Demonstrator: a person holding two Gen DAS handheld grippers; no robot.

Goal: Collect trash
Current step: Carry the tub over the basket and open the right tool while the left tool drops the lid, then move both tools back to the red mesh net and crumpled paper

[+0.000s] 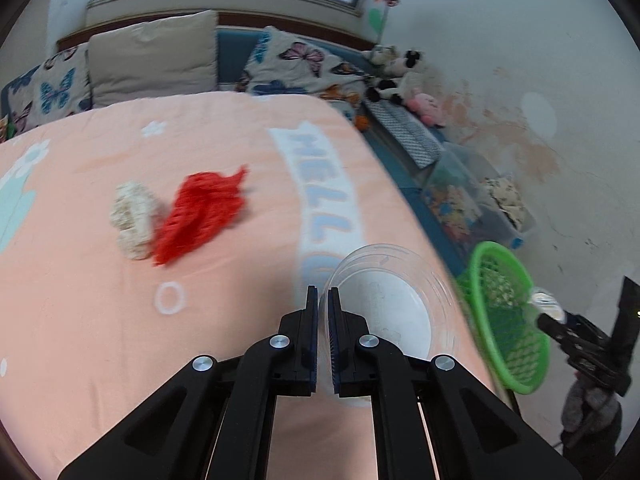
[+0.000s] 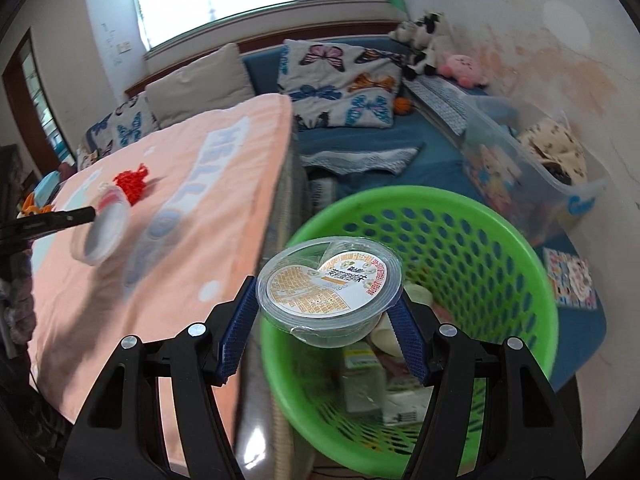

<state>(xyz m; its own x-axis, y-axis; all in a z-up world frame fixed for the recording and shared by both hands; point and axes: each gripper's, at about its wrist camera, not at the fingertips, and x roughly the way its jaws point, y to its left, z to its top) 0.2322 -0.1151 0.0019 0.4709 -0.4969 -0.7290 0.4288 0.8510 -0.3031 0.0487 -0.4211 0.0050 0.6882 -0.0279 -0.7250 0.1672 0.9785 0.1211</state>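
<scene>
My left gripper (image 1: 323, 294) is shut on the rim of a clear plastic cup (image 1: 394, 300), held above the pink sheet near the bed's right edge. It also shows in the right wrist view (image 2: 102, 236). My right gripper (image 2: 324, 300) is shut on a sealed clear plastic bowl with a printed lid (image 2: 330, 290), held over the green mesh basket (image 2: 500, 240), which holds several pieces of trash. The basket also shows in the left wrist view (image 1: 516, 352). A red net bag (image 1: 200, 212) and a crumpled beige wad (image 1: 134, 220) lie on the sheet.
The bed (image 1: 100, 320) has a pink "HELLO" sheet, with pillows (image 1: 152, 56) at the head. A blue bench with plush toys (image 2: 436, 40) and a clear storage bin (image 2: 532, 168) runs along the wall. A patterned mat (image 2: 572, 284) lies beside the basket.
</scene>
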